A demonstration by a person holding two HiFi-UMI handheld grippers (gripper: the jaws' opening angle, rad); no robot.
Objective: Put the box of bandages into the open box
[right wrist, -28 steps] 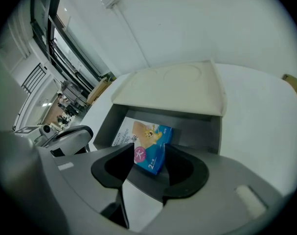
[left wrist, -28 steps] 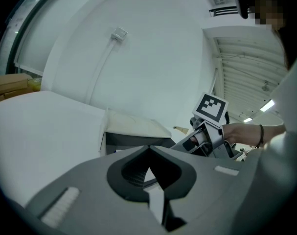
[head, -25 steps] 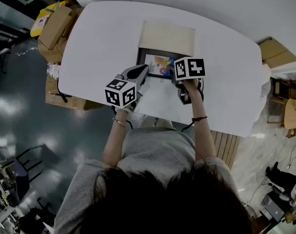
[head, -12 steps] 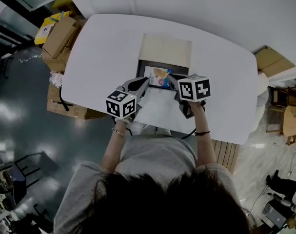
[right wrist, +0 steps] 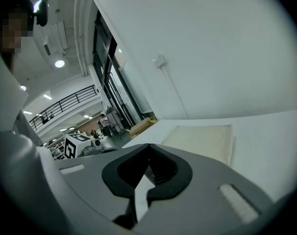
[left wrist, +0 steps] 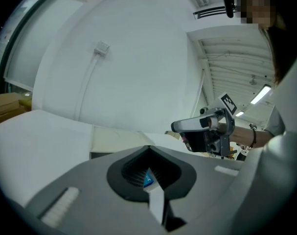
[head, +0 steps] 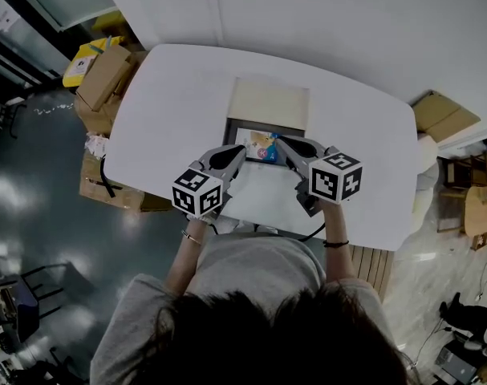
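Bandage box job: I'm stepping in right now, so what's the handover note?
Left gripper: shut, empty, over the near left corner of the open box.
Right gripper: shut, empty, over the box's near edge.
Bandage box: lying inside the open box, lid folded back.
Done: bandage box is in.
Left: probably only drawing both grippers clear.
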